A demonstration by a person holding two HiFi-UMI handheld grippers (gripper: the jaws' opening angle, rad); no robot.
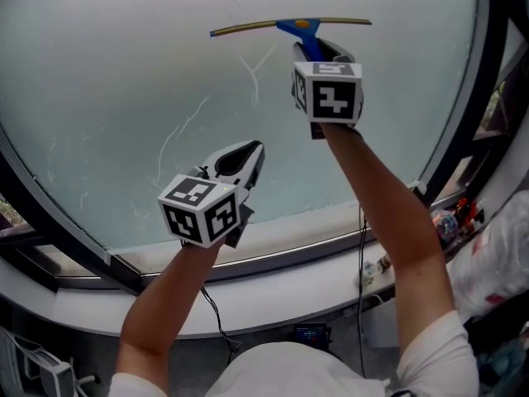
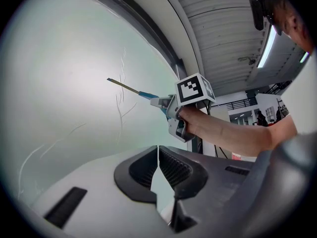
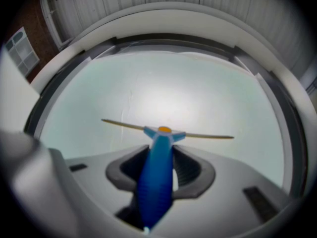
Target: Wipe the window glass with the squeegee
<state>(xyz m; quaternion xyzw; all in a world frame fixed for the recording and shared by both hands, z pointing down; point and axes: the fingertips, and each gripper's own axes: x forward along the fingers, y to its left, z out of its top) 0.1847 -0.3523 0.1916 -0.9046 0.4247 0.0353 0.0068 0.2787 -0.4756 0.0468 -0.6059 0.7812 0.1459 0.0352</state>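
Note:
The window glass [image 1: 124, 81] fills the upper head view, pale and frosted, with thin wet streaks [image 1: 252, 69] on it. A squeegee [image 1: 297, 27] with a blue handle and a long thin blade lies flat against the glass high up. My right gripper [image 1: 324, 56] is shut on its handle [image 3: 156, 175], and the blade [image 3: 198, 134] runs level across the pane. My left gripper [image 1: 244, 162] hangs lower and to the left, near the glass, shut with nothing between its jaws. From the left gripper view the squeegee [image 2: 130, 89] and the right gripper [image 2: 171, 110] show up and to the right.
A dark window frame [image 1: 463, 131] curves round the glass. Below it runs a white sill [image 1: 281, 292] with a hanging cable [image 1: 361, 246]. A white bag and small coloured items [image 1: 450, 222] sit at the right. A person's head shows at the top right of the left gripper view.

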